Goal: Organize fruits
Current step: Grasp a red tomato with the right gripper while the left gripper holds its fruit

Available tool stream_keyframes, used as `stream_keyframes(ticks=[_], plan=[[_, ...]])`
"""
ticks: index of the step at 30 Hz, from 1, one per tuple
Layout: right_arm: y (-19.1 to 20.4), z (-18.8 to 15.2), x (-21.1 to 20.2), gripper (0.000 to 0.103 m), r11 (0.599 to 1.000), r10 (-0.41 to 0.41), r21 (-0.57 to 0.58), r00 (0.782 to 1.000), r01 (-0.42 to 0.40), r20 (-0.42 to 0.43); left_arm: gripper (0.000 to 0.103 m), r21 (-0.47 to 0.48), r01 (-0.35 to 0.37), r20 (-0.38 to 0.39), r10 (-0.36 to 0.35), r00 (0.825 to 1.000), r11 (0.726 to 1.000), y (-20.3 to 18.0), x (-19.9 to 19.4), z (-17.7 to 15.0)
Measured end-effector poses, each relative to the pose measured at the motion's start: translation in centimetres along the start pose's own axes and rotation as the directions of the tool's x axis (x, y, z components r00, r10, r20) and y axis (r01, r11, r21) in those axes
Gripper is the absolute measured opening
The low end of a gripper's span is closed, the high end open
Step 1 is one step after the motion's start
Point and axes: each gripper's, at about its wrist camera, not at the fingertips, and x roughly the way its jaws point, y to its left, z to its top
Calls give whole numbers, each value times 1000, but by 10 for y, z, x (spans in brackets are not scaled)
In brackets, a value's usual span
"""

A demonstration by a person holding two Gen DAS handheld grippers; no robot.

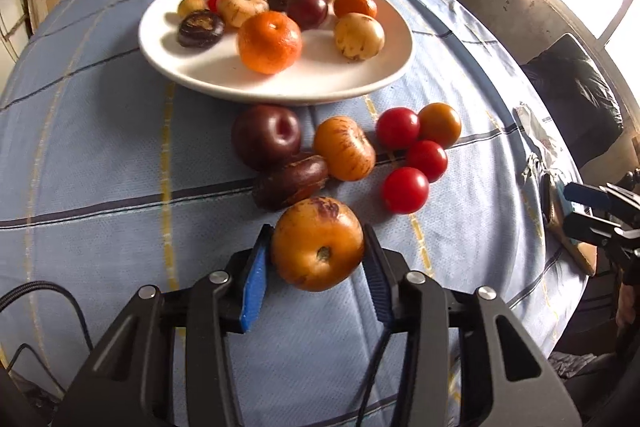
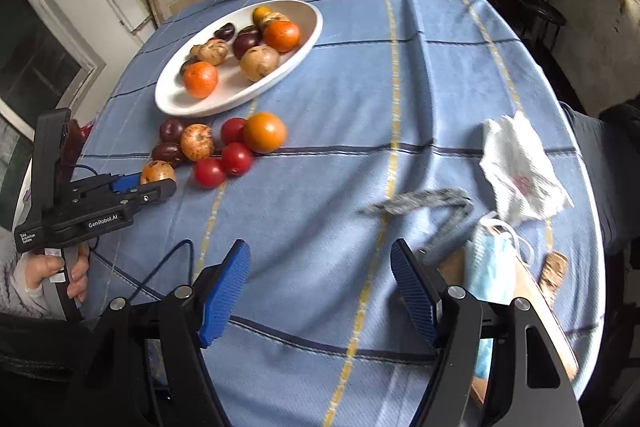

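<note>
Right now the left gripper has its blue pads against both sides of an orange-brown blotched fruit that rests on the blue-checked worktop. Just beyond it lie a dark flat fruit, a plum and three red cherry tomatoes; farther ahead sits the white plate of fruit. Off to its right, the right gripper hangs wide apart, holding nothing, over bare cloth.

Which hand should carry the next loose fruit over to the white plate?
Left. Its tool already brackets the orange-brown fruit nearest the plate. The right tool is open over bare tablecloth, away from the fruit.
</note>
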Motion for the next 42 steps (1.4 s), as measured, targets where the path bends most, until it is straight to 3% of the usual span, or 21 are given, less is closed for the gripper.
stream_keyframes(ticks=[5,10,18,26,36,42], plan=[[40,17,21,72,991,79,-106,997,-80,-10,43,-10,-42,7,42,999,999,19,-18,-9],[76,33,46,51,971,134,-196,990,-139,-38,43,-48,-88,11,88,996,995,44,-33,-19],[94,51,73,40,961,130,-238,990,-140,-58,43,-103,-122,13,124,992,987,77,-47,-29],[94,60,85,31,956,99,-273,994,-106,-38,43,-119,-123,6,125,992,985,85,-46,-31],[116,62,97,31,862,13,-506,1000,-24,-25,43,-106,-107,3,108,994,989,81,-43,-27],[124,62,102,31,817,-7,-576,1000,-9,-26,43,-111,-99,8,101,995,989,82,-44,-27]])
